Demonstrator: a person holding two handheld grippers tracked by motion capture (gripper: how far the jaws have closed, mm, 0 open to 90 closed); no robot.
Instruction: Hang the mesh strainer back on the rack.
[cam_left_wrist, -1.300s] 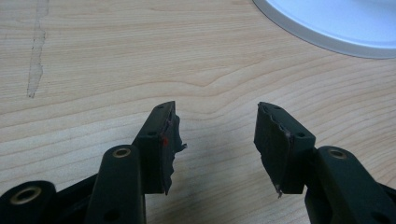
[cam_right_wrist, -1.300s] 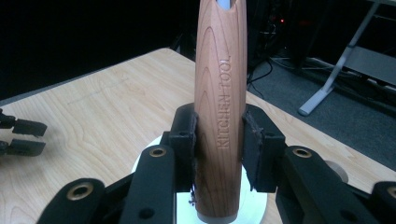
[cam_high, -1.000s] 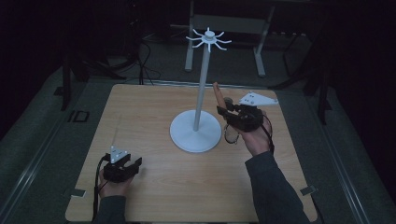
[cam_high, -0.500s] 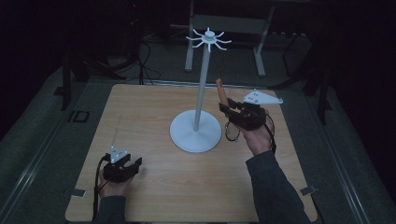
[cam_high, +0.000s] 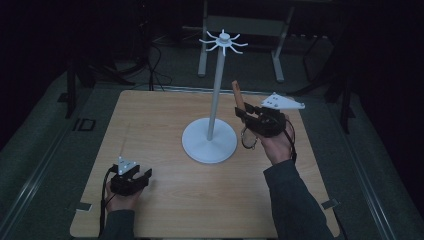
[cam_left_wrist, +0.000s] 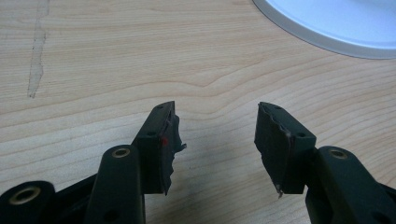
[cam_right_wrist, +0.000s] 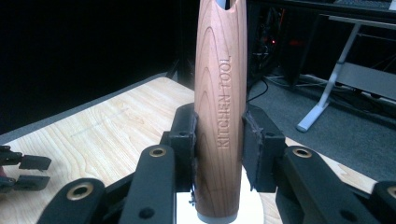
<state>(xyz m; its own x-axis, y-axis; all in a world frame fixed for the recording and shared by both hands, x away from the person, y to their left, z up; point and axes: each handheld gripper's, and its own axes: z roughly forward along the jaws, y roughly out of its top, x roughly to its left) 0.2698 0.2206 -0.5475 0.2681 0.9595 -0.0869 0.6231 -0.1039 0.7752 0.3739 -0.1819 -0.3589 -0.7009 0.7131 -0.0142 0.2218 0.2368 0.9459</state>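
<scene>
Right of centre in the high view, we clamp a stiff, light-looking wooden handle upright in our right tool, gripping mid-shaft beside the white stand; left tool rests wide apart, holding nothing.

Dim room, grey floor, metal frame legs behind table

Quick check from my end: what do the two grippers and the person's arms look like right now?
Both grippers are black, the left gripper and the right gripper, each topped by a grey three-cornered plate with white dots. Jaws carry ridged black pads and brass-coloured rivets. Thin dark cables trail from each. The person wears dark grey long sleeves.
</scene>
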